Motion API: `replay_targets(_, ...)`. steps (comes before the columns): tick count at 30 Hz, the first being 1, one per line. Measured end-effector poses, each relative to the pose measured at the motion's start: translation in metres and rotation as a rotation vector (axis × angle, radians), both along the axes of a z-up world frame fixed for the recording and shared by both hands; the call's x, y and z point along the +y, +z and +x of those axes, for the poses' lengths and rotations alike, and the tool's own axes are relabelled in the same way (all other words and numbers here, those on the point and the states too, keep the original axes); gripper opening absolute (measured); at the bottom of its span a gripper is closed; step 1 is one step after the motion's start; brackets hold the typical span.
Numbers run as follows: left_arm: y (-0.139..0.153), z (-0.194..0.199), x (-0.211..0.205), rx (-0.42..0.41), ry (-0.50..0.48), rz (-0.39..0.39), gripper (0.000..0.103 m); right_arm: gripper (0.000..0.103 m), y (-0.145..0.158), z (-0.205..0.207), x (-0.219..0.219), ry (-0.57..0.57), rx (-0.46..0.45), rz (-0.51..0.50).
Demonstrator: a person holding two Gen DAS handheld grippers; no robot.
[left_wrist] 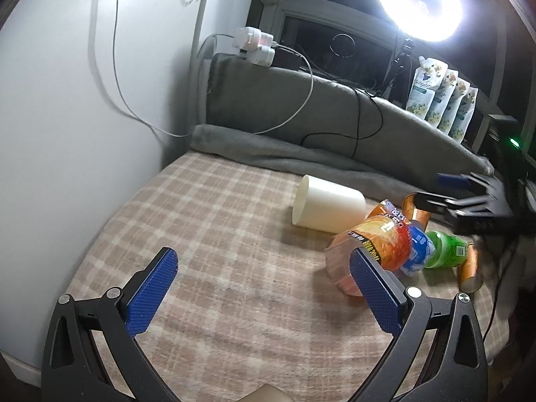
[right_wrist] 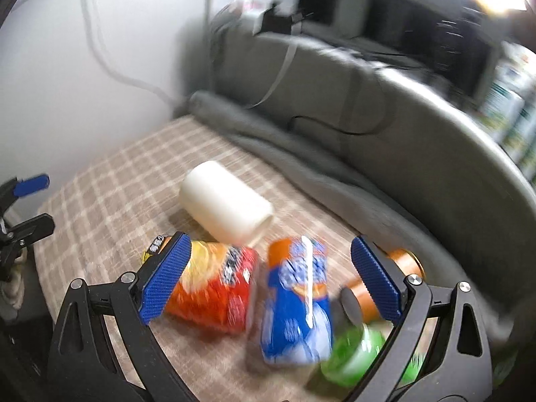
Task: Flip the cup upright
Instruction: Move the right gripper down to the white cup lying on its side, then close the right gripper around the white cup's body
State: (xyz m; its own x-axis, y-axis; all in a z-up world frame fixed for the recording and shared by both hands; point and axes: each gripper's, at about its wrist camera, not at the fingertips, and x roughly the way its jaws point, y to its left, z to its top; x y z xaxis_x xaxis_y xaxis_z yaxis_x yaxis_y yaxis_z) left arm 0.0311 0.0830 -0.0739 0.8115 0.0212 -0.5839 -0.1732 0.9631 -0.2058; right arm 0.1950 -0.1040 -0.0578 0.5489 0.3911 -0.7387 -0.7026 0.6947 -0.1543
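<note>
Checked cloth (left_wrist: 207, 221) covers the surface, which looks like a bed or couch rather than a bench, with a grey blanket (left_wrist: 268, 150) bunched along its far edge under a bright ring lamp (left_wrist: 418, 0). Left tool (left_wrist: 264, 268): jaws wide, nothing between them, held over bare cloth at the near left. Right tool (right_wrist: 270, 261): jaws likewise wide and gripping nothing; it hangs above the clutter on the right, its view smeared, so detail there is poor. Between and below its fingers lie an orange-red snack cup (right_wrist: 214, 298), a blue packet (right_wrist: 294, 305), a green bottle (right_wrist: 351, 361) and an orange tube (right_wrist: 372, 294), all on their sides and crowded together. White cup (left_wrist: 326, 206): lying on its side beyond that clutter, toward the far middle of the cloth, one round end toward the left, its right end just beside or touching the snack cup; which end is the mouth cannot be told for certain. Judgement: the step in hand is the approach, with no grasp yet made. The next move calls for one tool to reach past the clutter, close across the cup's body without nudging the neighbouring packs, then lift and rotate it to stand on its base on open cloth to the left.
</note>
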Motion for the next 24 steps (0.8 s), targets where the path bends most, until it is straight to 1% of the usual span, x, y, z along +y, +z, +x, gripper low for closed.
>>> replay_targets(2, 0.000, 0.000, 0.002, 0.003, 0.003, 0.000, 0.102, 0.098, -0.004, 0.007, 0.016, 0.056, 0.017, -0.049)
replay_targets(3, -0.001, 0.000, 0.003, 0.004, 0.006, -0.001, 0.102, 0.098, -0.007, 0.013, 0.029, 0.104, 0.036, -0.081)
replay_targets(12, -0.006, 0.001, 0.017, 0.015, 0.037, -0.012, 0.102, 0.098, -0.034, 0.039, 0.092, 0.304, 0.126, -0.291)
replay_targets(15, -0.006, 0.002, 0.023, 0.016, 0.050, -0.018, 0.102, 0.098, -0.044, 0.048, 0.104, 0.340, 0.155, -0.348)
replay_targets(18, -0.007, 0.003, 0.028, 0.016, 0.059, -0.026, 0.102, 0.098, -0.053, 0.052, 0.114, 0.364, 0.164, -0.402)
replay_targets(23, -0.009, 0.006, 0.035, 0.017, 0.071, -0.037, 0.102, 0.098, -0.063, 0.059, 0.124, 0.393, 0.193, -0.440)
replay_targets(24, -0.009, 0.006, 0.036, 0.017, 0.074, -0.038, 0.102, 0.096, -0.064, 0.060, 0.125, 0.397, 0.194, -0.447)
